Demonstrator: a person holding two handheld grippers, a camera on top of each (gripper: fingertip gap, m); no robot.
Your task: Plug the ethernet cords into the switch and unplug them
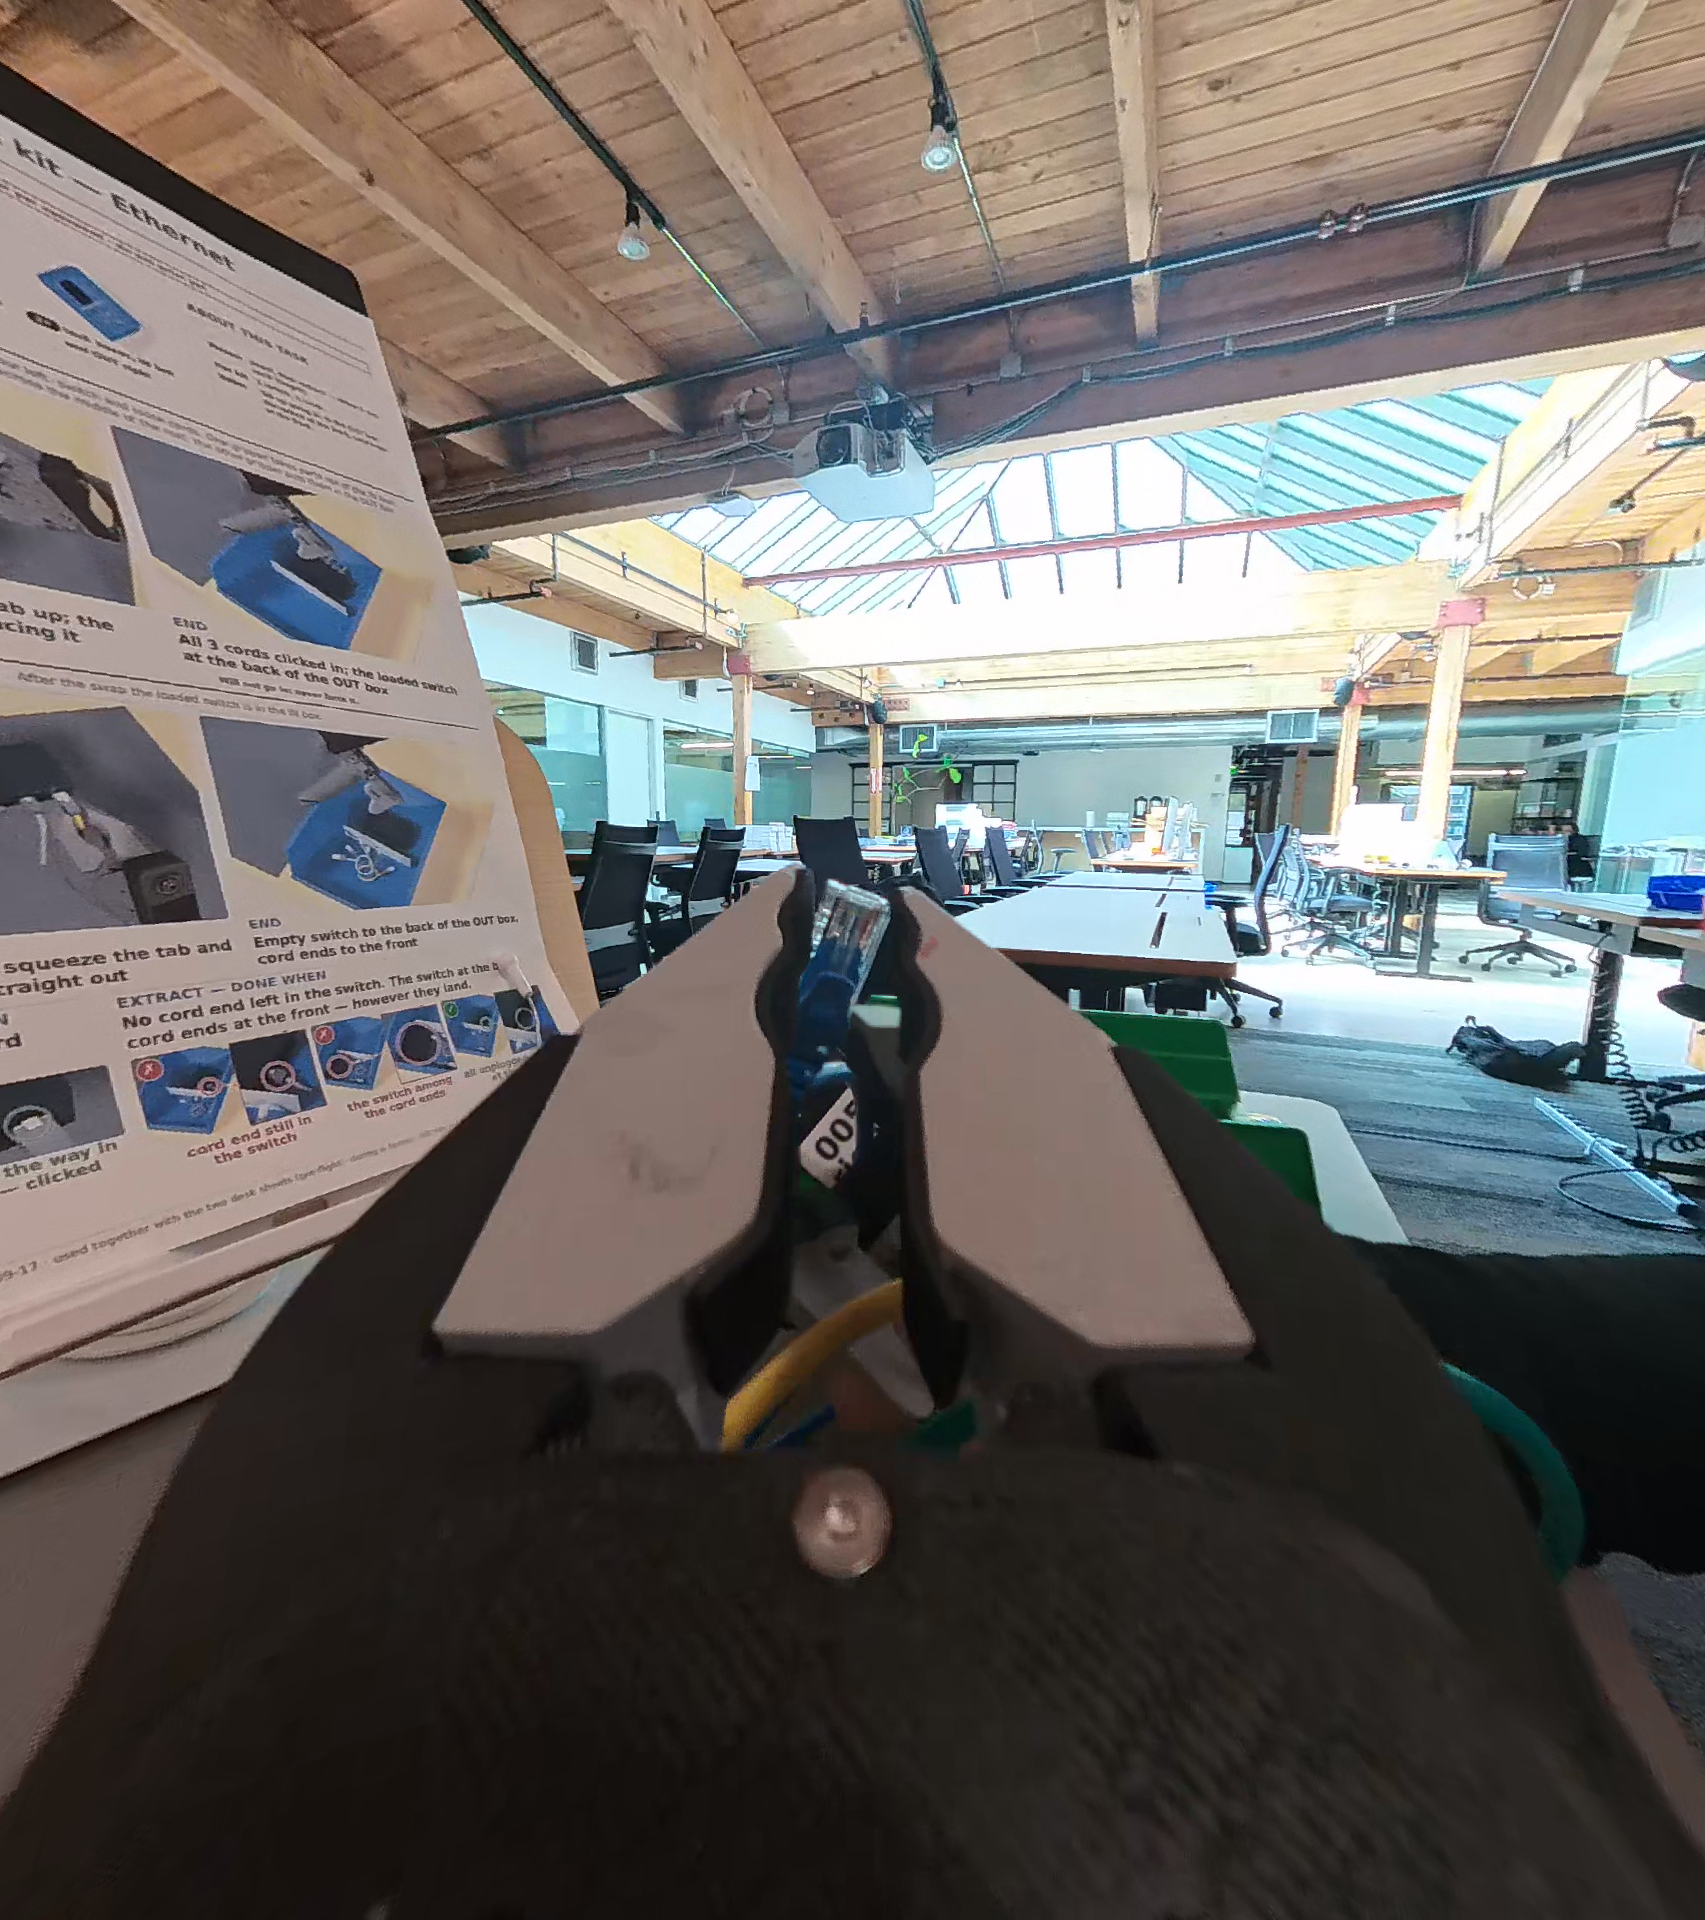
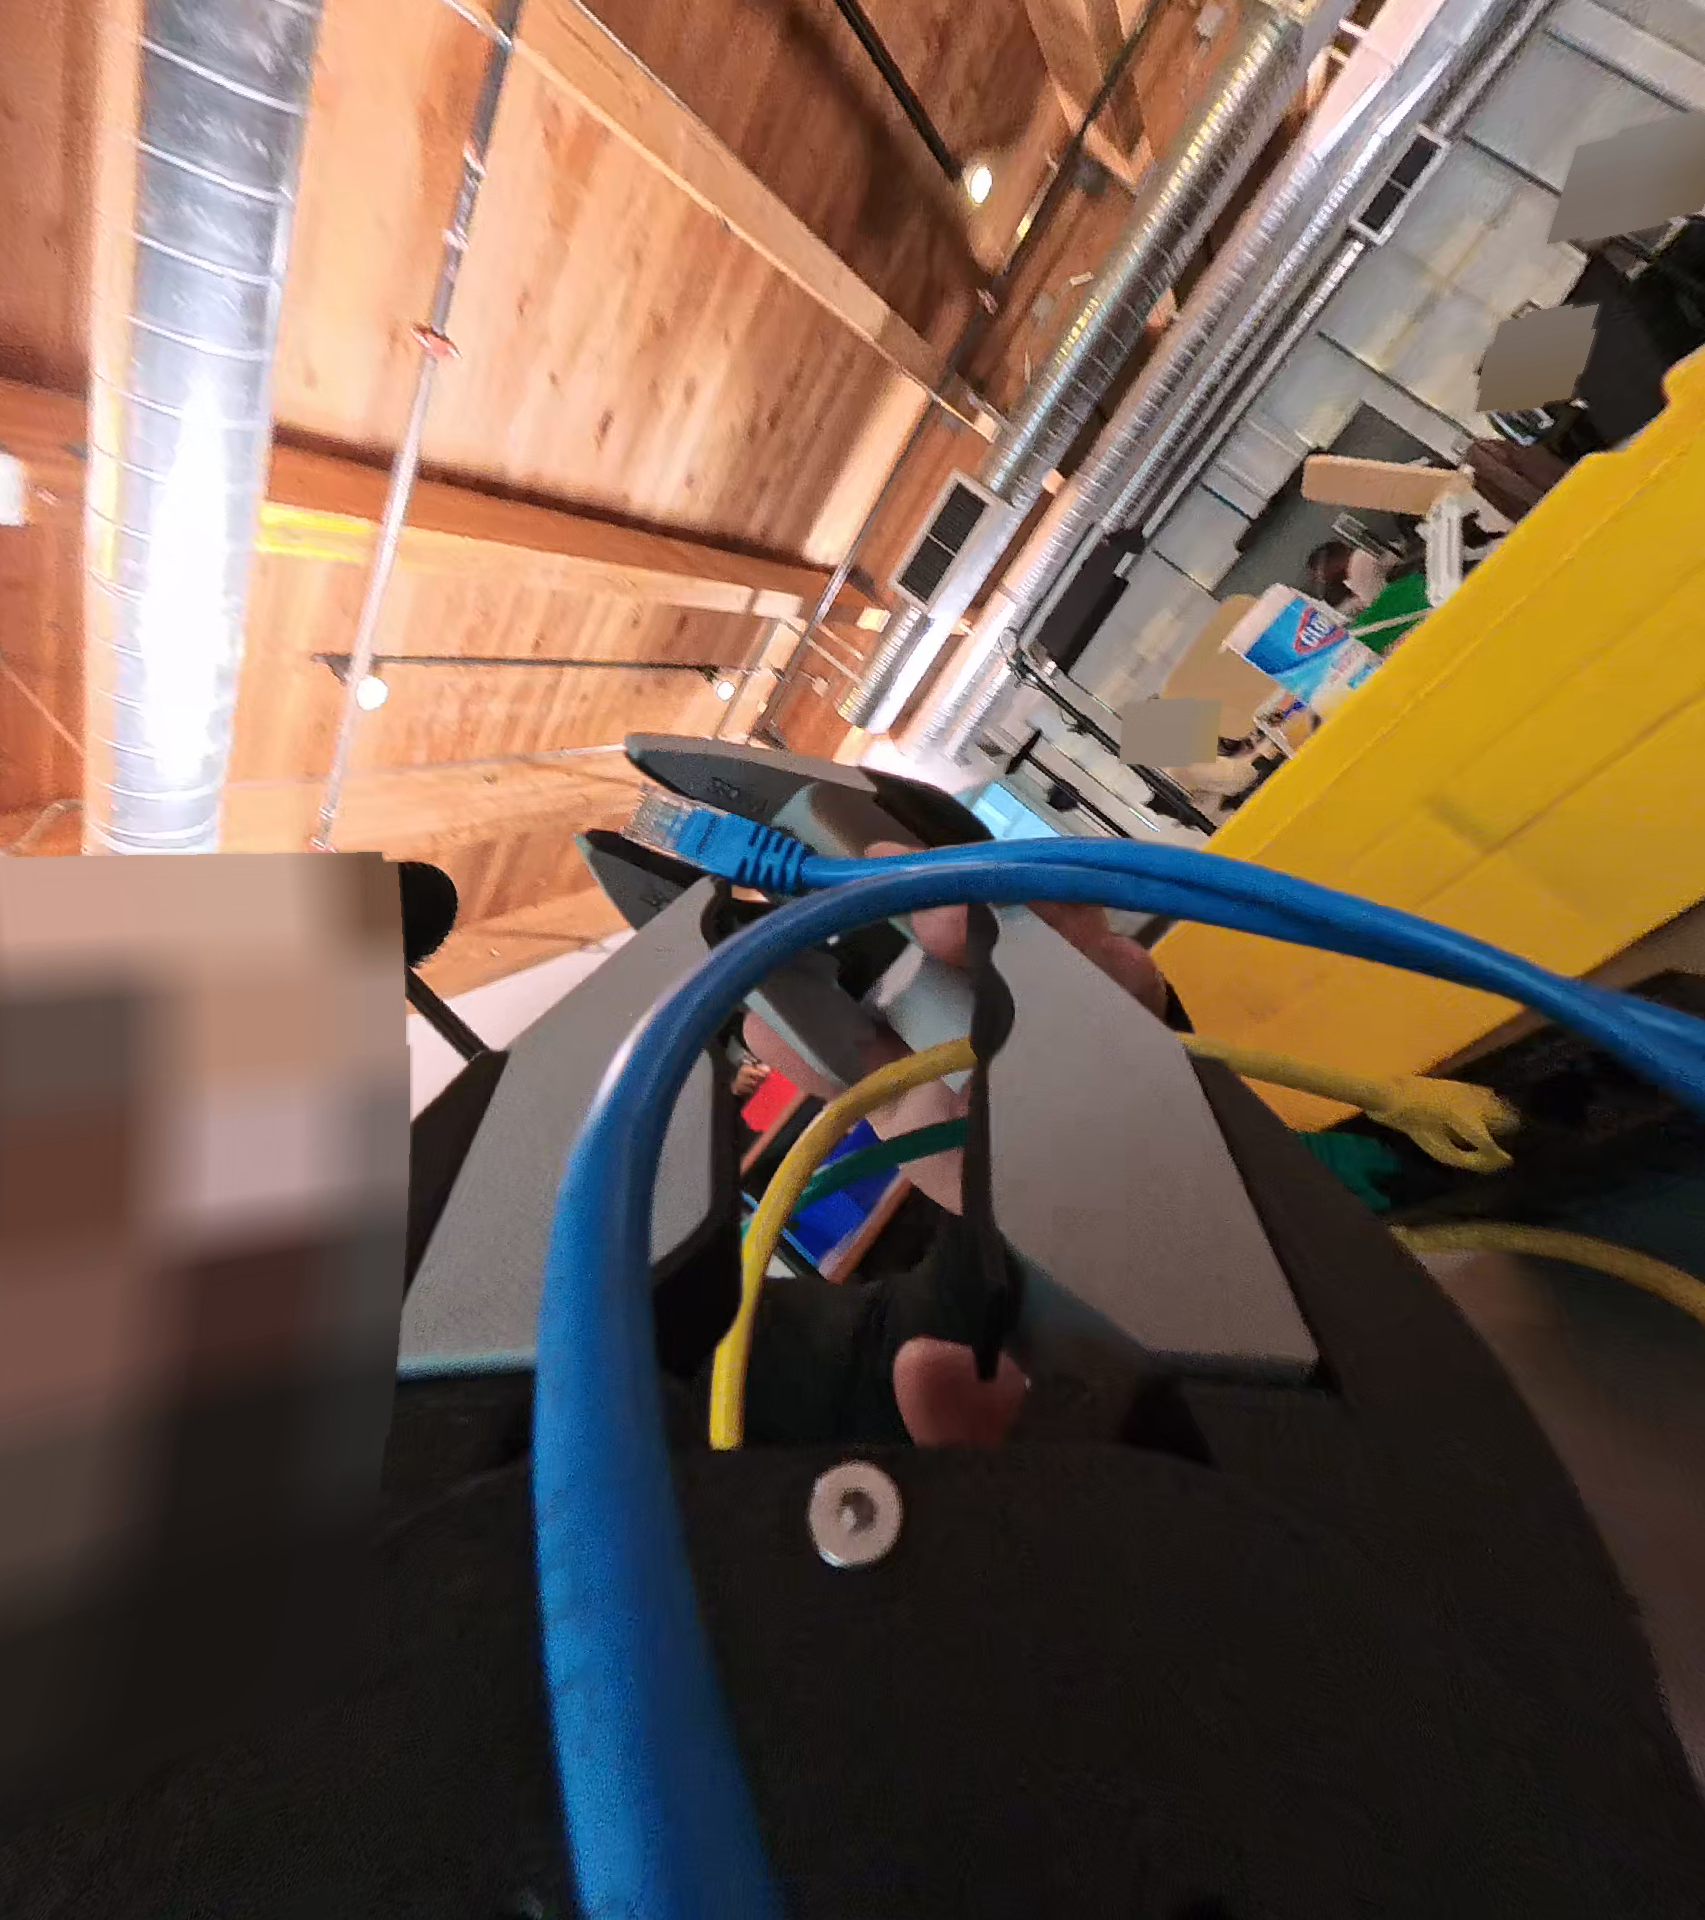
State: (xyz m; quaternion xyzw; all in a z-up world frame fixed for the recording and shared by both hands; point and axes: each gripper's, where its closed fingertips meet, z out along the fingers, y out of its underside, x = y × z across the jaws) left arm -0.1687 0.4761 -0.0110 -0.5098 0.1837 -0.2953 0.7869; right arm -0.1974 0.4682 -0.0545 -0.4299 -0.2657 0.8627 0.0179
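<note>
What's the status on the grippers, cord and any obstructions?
Left hand-held gripper shut on blue ethernet cord, plug up. Right hand-held gripper: shut, nothing clearly held. Switch not in view. Blue loop drapes over right gripper; yellow cord loose nearby.

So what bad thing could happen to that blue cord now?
1. The left gripper pinches the blue ethernet cord just behind its clear plastic plug, which sits tilted; it might twist or slip out.
2. The blue cord loops over the right gripper, so a pull might snag it.
3. The thin yellow cord and thin green cord run close under that loop and might tangle.
</note>
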